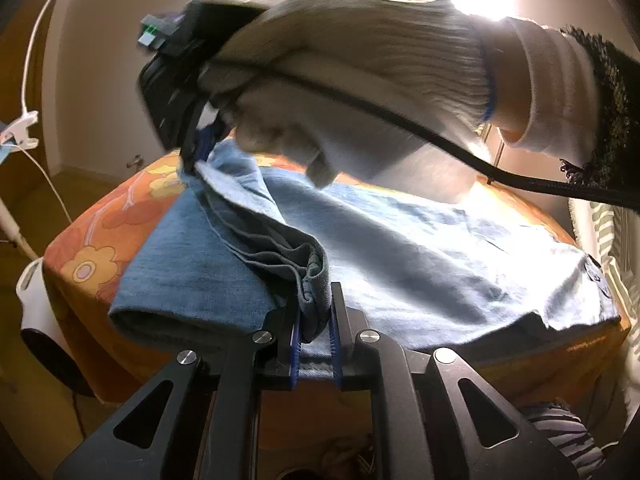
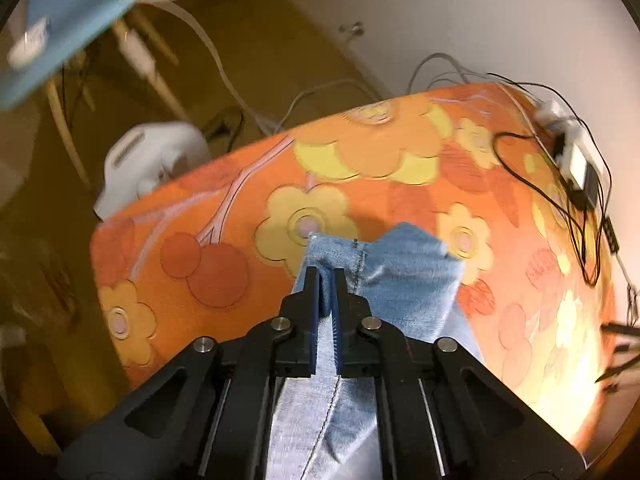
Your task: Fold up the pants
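Observation:
Light blue denim pants (image 1: 420, 256) lie spread on an orange flowered table cover (image 1: 92, 240). My left gripper (image 1: 316, 312) is shut on a bunched hem edge of the pants at the near side. In the left wrist view a gloved hand (image 1: 360, 80) holds my right gripper (image 1: 198, 156), shut on the far end of the same lifted edge. The right wrist view shows that gripper (image 2: 327, 276) pinching the pants' hem (image 2: 384, 276) above the cover (image 2: 360, 152), pointing steeply down.
A white appliance (image 2: 148, 160) stands beyond the table's left edge. Cables and a small white device (image 2: 576, 160) lie at the cover's far right. A blue chair (image 2: 60, 32) stands on the floor at upper left. Bright lamps glare behind the hand.

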### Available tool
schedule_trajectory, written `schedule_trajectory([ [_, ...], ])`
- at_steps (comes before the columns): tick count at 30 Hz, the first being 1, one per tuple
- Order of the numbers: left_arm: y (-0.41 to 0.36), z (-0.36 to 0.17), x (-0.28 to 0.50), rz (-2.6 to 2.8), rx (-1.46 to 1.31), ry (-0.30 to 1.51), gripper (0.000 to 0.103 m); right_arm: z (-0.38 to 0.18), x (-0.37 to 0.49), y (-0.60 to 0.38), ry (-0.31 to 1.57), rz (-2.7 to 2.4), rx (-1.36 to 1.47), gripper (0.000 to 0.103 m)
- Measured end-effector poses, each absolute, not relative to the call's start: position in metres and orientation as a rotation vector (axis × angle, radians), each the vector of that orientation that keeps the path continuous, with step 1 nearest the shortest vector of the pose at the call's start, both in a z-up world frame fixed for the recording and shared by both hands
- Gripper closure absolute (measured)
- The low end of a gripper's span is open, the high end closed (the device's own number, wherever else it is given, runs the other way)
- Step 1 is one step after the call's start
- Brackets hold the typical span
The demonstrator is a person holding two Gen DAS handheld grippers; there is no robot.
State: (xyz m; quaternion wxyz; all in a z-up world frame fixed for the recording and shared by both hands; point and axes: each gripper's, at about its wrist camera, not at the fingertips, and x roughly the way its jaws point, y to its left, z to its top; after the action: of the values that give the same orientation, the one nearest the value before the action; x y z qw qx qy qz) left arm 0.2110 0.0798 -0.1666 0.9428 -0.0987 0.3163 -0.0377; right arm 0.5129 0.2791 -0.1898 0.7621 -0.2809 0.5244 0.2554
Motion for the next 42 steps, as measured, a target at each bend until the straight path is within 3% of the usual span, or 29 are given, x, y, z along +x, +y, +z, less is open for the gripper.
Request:
schedule_trajectory([
  [10, 0.069, -0.155, 0.205, -0.08, -0.174, 0.627, 0.093, -0.127, 0.535, 0.184, 1.131, 0.582, -0.258, 0.098],
  [18, 0.055, -0.174, 0.21, -0.098, -0.167, 0.656, 0.093, -0.169, 0.516, 0.237, 1.17, 0.602, -0.466, 0.097],
  [21, 0.056, -0.175, 0.211, -0.102, -0.175, 0.653, 0.093, -0.189, 0.512, 0.255, 1.198, 0.567, -0.552, 0.087],
  [26, 0.052, -0.176, 0.213, -0.108, -0.142, 0.652, 0.093, -0.191, 0.506, 0.269, 1.155, 0.496, -0.672, 0.085],
  [30, 0.049, -0.176, 0.209, -0.117, -0.15, 0.648, 0.093, -0.182, 0.512, 0.277, 1.151, 0.459, -0.683, 0.067],
  [33, 0.05, -0.177, 0.209, -0.121, -0.147, 0.647, 0.093, -0.168, 0.523, 0.273, 1.211, 0.467, -0.621, 0.064],
  [36, 0.051, -0.179, 0.21, -0.125, -0.152, 0.645, 0.093, -0.163, 0.529, 0.268, 1.268, 0.464, -0.576, 0.051],
  [42, 0.053, -0.18, 0.21, -0.132, -0.159, 0.643, 0.093, -0.189, 0.529, 0.274, 1.295, 0.396, -0.632, 0.05],
])
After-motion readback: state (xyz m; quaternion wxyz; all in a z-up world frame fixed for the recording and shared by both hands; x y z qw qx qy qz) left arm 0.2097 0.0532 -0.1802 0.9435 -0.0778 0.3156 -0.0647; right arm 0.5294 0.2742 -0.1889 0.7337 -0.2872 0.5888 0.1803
